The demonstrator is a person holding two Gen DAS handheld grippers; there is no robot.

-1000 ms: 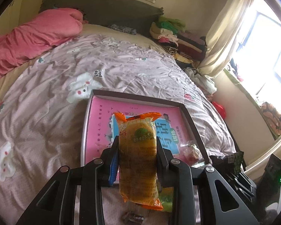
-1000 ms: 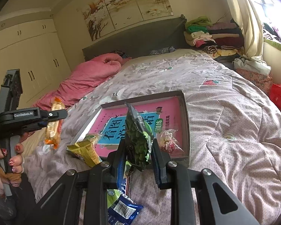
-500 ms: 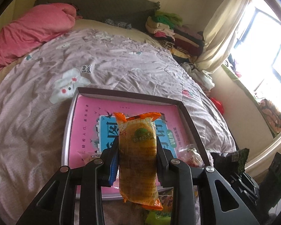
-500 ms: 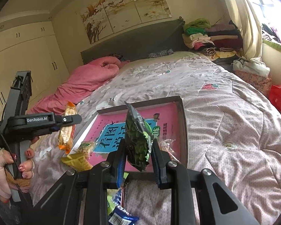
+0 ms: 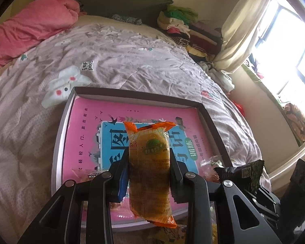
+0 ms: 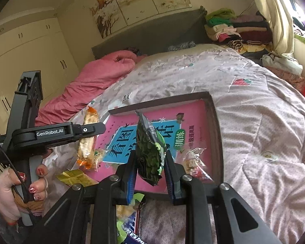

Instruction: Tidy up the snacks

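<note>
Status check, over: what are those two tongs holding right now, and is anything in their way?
Left tongs shut on orange snack pack. Right tongs shut on green snack pack. Both above pink-lined tray. Path clear.

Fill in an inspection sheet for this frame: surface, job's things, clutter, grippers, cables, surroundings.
Surface: bed with a mauve patterned quilt; a shallow dark-rimmed box lies on it, with a pink printed sheet as its floor.
Job's things: orange snack packet and green snack packet, both held; clear-wrapped snack in the box's near right corner.
Clutter: yellow wrapper and blue-and-white packet on the quilt in front of the box.
Grippers: left gripper shut on the orange packet; right gripper shut on the green packet.
Cables: thin black cord across the person's left hand.
Surroundings: pink duvet, folded clothes pile, curtain, window, wardrobe.
</note>
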